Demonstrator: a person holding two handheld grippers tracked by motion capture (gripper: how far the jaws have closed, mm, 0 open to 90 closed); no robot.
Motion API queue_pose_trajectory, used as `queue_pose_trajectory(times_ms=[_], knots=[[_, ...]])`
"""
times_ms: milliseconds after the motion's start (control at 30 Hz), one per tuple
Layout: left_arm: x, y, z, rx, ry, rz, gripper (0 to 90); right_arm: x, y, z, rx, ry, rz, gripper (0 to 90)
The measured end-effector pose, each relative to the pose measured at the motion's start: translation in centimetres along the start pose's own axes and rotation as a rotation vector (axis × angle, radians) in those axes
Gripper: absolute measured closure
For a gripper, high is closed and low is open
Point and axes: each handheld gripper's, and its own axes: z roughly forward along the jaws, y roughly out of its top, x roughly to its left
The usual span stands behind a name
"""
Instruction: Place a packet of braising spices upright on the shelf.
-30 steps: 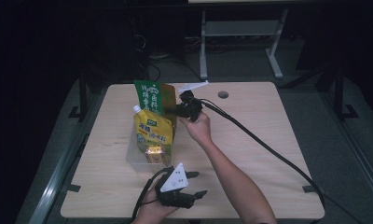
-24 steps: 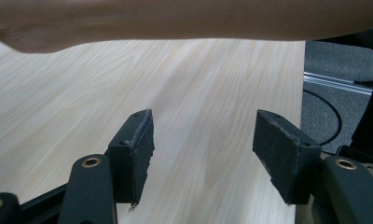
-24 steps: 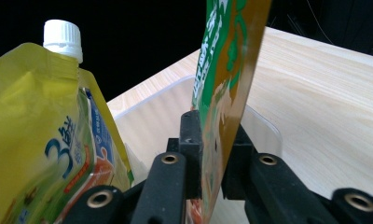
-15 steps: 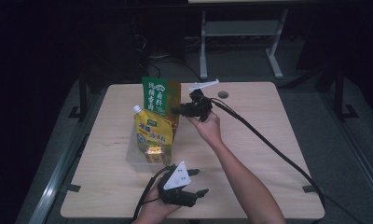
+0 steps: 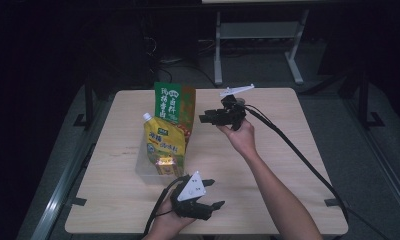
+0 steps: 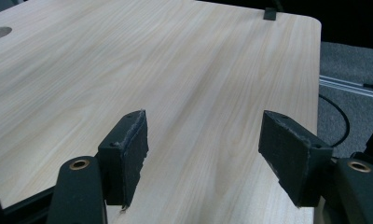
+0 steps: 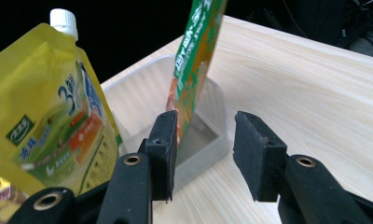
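Both grippers are standing released: left gripper (image 5: 204,199) over the pale wood table (image 5: 298,150), right gripper (image 7: 203,154) beside the green packet (image 7: 194,60); dark room surrounding.

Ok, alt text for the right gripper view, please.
The right gripper is open, jaws apart, before a clear bin on a wooden table. A green pouch stands in the bin, a yellow spouted pouch beside it.

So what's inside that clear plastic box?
The box holds a yellow pouch with a white cap and a green packet standing upright. Its bottom is mostly hidden by them.
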Motion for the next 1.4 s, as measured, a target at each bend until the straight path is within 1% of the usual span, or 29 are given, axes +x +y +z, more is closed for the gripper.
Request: queue_pose_trajectory(times_ms=[167,267,300,400,467,667,767,833,933,1067,1100,1200,1300,1400], knots=[[0.2,-0.1,0.0,0.000,0.003,-0.012,31.4,-0.4,-0.3,-1.5,0.007,-0.017,-0.005,56.1],[0.4,0.0,0.0,0.000,0.006,-0.017,31.4,-0.7,-0.6,-2.2,0.009,-0.025,0.003,54.3],[0.5,0.0,0.0,0.003,0.006,-0.012,31.4,-0.7,-0.6,-2.4,0.006,-0.026,0.004,54.1],[0.6,0.0,0.0,0.002,0.010,-0.017,31.4,-0.9,-0.9,-3.0,0.013,-0.032,0.003,52.8],[0.7,-0.1,0.0,0.002,0.012,-0.021,31.4,-1.0,-1.1,-3.4,0.020,-0.026,0.010,52.5],[0.9,-0.1,-0.1,0.009,0.020,-0.025,31.0,-1.2,-1.8,-4.4,0.025,-0.040,0.016,51.1],[1.0,-0.1,0.0,0.003,0.022,-0.030,30.8,-1.5,-2.1,-5.0,0.026,-0.044,0.016,50.5],[1.0,-0.1,0.0,0.009,0.022,-0.028,30.6,-1.6,-2.3,-5.4,0.027,-0.050,0.025,50.0],[1.1,-0.1,0.0,0.013,0.023,-0.024,30.5,-1.7,-2.5,-6.0,0.026,-0.055,0.025,49.6],[1.1,-0.1,0.1,0.012,0.026,-0.035,29.0,-1.9,-2.8,-6.6,0.027,-0.060,0.026,47.9],[1.2,-0.1,0.0,0.019,0.026,-0.031,29.0,-1.9,-2.8,-6.7,0.026,-0.065,0.028,47.7],[1.2,-0.1,0.1,0.002,0.030,-0.047,28.8,-1.8,-3.0,-7.1,0.030,-0.064,0.026,47.2],[1.3,-0.1,0.1,0.001,0.033,-0.049,28.6,-1.9,-3.2,-7.5,0.033,-0.070,0.017,46.6],[1.3,-0.2,0.1,-0.001,0.034,-0.055,28.5,-1.9,-3.5,-7.9,0.037,-0.078,0.025,46.0]])
